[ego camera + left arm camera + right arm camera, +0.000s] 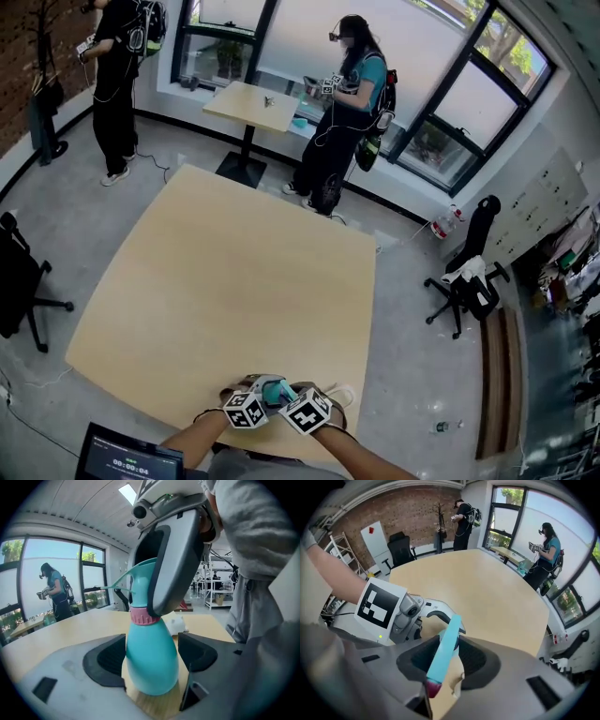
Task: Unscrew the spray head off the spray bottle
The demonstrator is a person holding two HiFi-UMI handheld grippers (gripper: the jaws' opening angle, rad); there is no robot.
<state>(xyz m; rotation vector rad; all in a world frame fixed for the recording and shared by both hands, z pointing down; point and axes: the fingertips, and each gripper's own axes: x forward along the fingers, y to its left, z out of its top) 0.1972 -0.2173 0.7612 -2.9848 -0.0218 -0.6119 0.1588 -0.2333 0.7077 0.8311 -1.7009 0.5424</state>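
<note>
I have the teal spray bottle (152, 660) standing upright on the pale wooden surface (244, 272). In the head view it sits at bottom centre, close to the near edge and tucked between my two tools. A pink collar (143, 616) rings its neck, and the spray head (139, 579) rises above that, with a thin lever reaching toward the left of the left gripper view.

My left gripper (153, 649) has its jaws spread wide. The bottle's fat body stands between the two dark pads, and I can see a clear gap on the right-hand pad's side, so nothing is pinched there.

My right gripper (447, 644) reaches in from the upper right in the left gripper view, and its grey body covers much of the spray head down to the collar. In its own view the jaws are part-way closed with the spray head running lengthwise between them. They pinch it out near their tips.

Just past the bottle a small white object (179, 623) lies on the surface. Beyond the far edge, at the top of the head view, a person in a teal shirt (352, 94) stands by a small table (251, 105). A person in black (117, 75) stands at upper left. An office chair (469, 281) is at the right.
</note>
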